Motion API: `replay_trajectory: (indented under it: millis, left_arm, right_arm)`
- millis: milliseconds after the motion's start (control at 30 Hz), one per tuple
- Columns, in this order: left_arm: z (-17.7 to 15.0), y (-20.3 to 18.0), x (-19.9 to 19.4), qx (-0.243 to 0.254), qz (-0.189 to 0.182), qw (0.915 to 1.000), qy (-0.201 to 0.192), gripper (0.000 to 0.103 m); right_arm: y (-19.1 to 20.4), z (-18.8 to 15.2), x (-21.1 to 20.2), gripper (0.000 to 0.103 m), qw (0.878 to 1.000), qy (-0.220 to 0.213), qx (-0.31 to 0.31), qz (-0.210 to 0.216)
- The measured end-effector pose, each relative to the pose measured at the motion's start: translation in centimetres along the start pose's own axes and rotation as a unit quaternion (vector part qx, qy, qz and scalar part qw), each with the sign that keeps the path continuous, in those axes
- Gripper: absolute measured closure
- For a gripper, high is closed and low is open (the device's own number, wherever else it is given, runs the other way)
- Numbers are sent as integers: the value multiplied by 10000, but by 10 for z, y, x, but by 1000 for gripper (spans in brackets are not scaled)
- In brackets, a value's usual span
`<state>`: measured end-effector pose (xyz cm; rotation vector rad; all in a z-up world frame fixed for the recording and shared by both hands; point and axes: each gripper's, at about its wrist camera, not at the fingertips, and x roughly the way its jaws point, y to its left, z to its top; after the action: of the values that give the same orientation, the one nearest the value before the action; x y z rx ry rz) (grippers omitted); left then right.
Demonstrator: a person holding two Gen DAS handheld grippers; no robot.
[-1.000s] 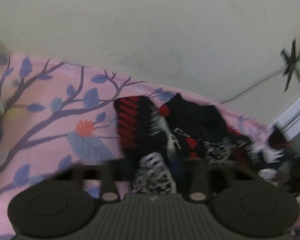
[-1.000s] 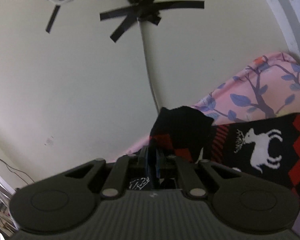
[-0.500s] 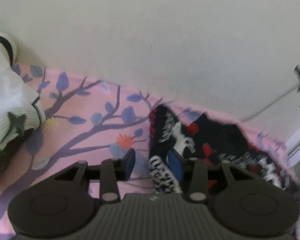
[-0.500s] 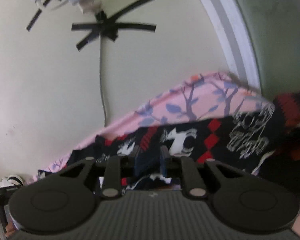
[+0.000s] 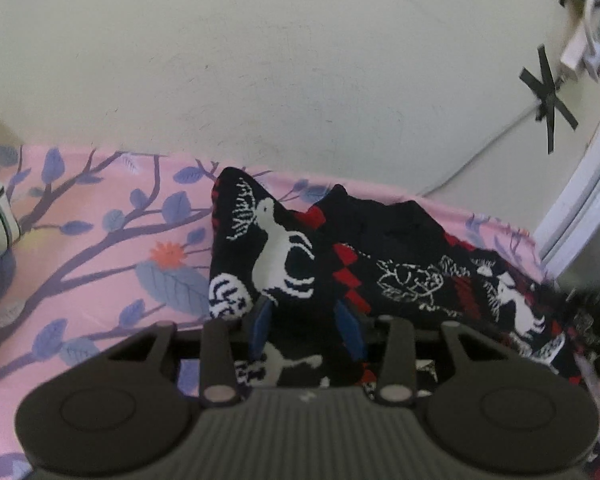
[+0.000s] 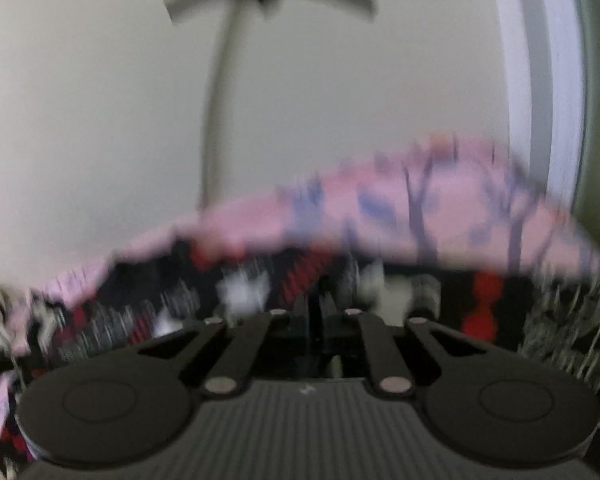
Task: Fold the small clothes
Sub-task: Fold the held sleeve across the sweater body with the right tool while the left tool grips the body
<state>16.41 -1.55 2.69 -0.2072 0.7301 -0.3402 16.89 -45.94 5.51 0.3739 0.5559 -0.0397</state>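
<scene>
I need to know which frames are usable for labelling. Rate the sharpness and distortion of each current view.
Left wrist view: mostly sharp; the reindeer pattern on the black garment and the pink floral sheet read clearly, softening at the right edge; the fisheye bows the wall line. Right wrist view: heavy motion blur smears the garment, the sheet and the taped cable; only the gripper body stays crisp.

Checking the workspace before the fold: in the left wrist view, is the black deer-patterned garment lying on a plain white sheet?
No, the black deer-patterned garment lies on a pink sheet printed with purple branches and blue leaves.
</scene>
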Motion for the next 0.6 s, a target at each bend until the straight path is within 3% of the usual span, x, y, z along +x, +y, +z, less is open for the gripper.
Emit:
replay_trajectory:
  millis: [100,200,233,367,433,500,533,600]
  left_arm:
    - [-3,-8,0,250,135,9996,-22,67]
    - [-4,-11,0,329,168,9993,-16,66]
    - [-4,-10,0,321,153,9994,-16,66]
    - [-3,-9,-1,314,85,9995,-14,62]
    - [-3,-10,-3,291,62,9996,-18,58]
    - [-1,-11,-8,159,-74,9998,-88,54]
    - [1,-10,-13,71,-175,9997,-168,54]
    - [4,-6,-20,-117,-288,9989,-349,54]
  right_arm:
    - [-15,7,-5,100,9975,-410,556,-131]
    - [-19,-5,23,96,9957,240,237,-861]
    - [-23,-8,25,96,9953,398,203,-858]
    - [-50,-7,-47,93,9925,-407,1095,-356]
    - [-64,-14,-87,90,9873,-724,1367,-368]
    - [-77,-22,-116,60,9839,-795,1542,-431]
    - [-84,-26,-126,52,9822,-799,1620,-513]
    - [-92,-33,-138,50,9809,-777,1683,-593]
